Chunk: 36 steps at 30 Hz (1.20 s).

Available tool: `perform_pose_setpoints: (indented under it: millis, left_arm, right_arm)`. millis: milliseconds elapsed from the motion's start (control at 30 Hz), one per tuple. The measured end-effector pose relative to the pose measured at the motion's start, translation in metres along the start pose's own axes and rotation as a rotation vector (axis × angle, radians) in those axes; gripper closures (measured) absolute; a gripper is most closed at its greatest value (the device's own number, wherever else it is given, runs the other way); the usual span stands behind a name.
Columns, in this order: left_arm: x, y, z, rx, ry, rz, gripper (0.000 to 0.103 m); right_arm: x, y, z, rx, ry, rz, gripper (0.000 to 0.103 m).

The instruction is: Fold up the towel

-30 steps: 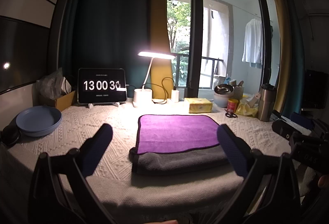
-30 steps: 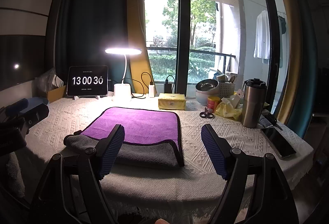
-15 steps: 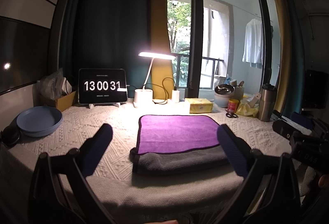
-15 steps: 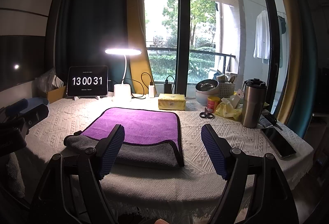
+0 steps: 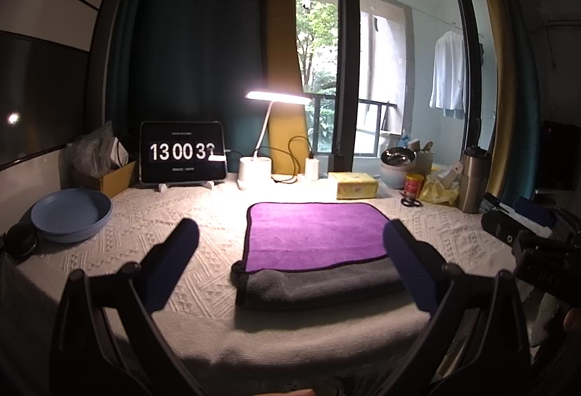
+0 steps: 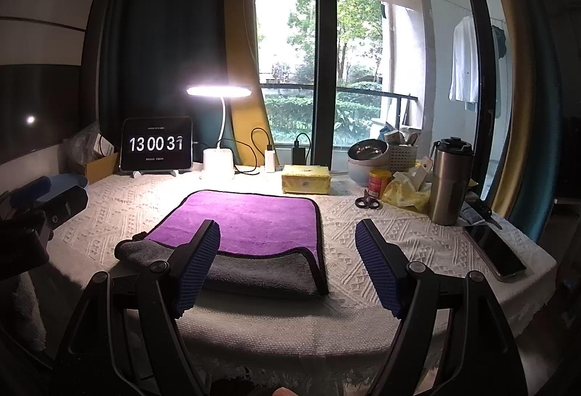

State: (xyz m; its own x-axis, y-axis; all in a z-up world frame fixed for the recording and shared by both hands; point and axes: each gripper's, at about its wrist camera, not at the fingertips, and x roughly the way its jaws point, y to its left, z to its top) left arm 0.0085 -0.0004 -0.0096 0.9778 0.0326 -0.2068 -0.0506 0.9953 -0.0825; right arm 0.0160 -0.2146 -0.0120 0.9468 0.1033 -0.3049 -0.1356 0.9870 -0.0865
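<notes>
A folded towel [image 5: 316,236], purple on top with a grey layer showing along its near edge, lies flat on the white tablecloth [image 5: 152,214]. It also shows in the right wrist view [image 6: 250,229]. My left gripper [image 5: 290,232] is open and empty, held in front of the table's near edge, its fingers spread wider than the towel's left part. My right gripper [image 6: 287,229] is open and empty, hovering before the towel's near right corner. The right gripper's body shows at the right edge of the left wrist view [image 5: 537,243].
At the back stand a clock tablet [image 5: 181,152], a lit desk lamp [image 5: 261,141] and a yellow box [image 5: 356,184]. A blue bowl [image 5: 70,214] sits far left. Scissors [image 6: 367,202], a steel tumbler [image 6: 450,178] and a phone [image 6: 497,250] lie right.
Both grippers and the towel have stayed still. Only the clock digits have advanced.
</notes>
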Motion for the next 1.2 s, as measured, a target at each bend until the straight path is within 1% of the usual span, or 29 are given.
perform_pose_setpoints:
  millis: [133,333,467,600,700,867,967,1033,1067,1100,1167,1200]
  left_arm:
    - [0.008,0.002,0.0,0.008,0.023,0.015,0.001]
    - [0.039,0.006,-0.003,0.028,0.122,0.029,0.001]
    - [0.066,0.011,-0.008,0.032,0.2,0.026,0.001]
    - [0.096,0.02,-0.014,-0.003,0.287,0.001,0.002]
    - [0.11,0.024,-0.02,-0.028,0.335,-0.009,0.002]
    - [0.131,0.029,-0.031,-0.032,0.41,-0.017,0.002]
    - [0.14,0.031,-0.038,-0.033,0.446,-0.019,0.002]
    - [0.144,0.031,-0.042,-0.029,0.462,-0.022,0.003]
    - [0.146,0.03,-0.043,-0.025,0.466,-0.022,0.007]
    - [0.148,0.029,-0.044,-0.018,0.472,-0.023,0.013]
    - [0.153,0.028,-0.048,-0.007,0.491,-0.025,0.018]
    - [0.155,0.028,-0.049,-0.002,0.499,-0.024,0.026]
  right_arm:
    - [0.004,0.0,0.002,0.003,0.006,0.003,0.023]
    - [0.023,-0.009,0.003,0.007,0.045,-0.014,0.023]
    - [0.05,-0.021,-0.001,0.028,0.121,0.001,0.023]
    - [0.078,-0.028,-0.008,0.04,0.196,0.025,0.023]
    - [0.096,-0.032,-0.013,0.045,0.239,0.048,0.023]
    - [0.123,-0.035,-0.023,0.056,0.303,0.09,0.024]
    - [0.134,-0.036,-0.028,0.066,0.336,0.113,0.027]
    - [0.142,-0.036,-0.031,0.07,0.357,0.126,0.031]
    - [0.146,-0.037,-0.033,0.072,0.365,0.131,0.032]
    - [0.149,-0.037,-0.034,0.074,0.371,0.134,0.035]
    - [0.154,-0.037,-0.035,0.081,0.388,0.142,0.038]
    - [0.157,-0.038,-0.037,0.088,0.395,0.148,0.04]
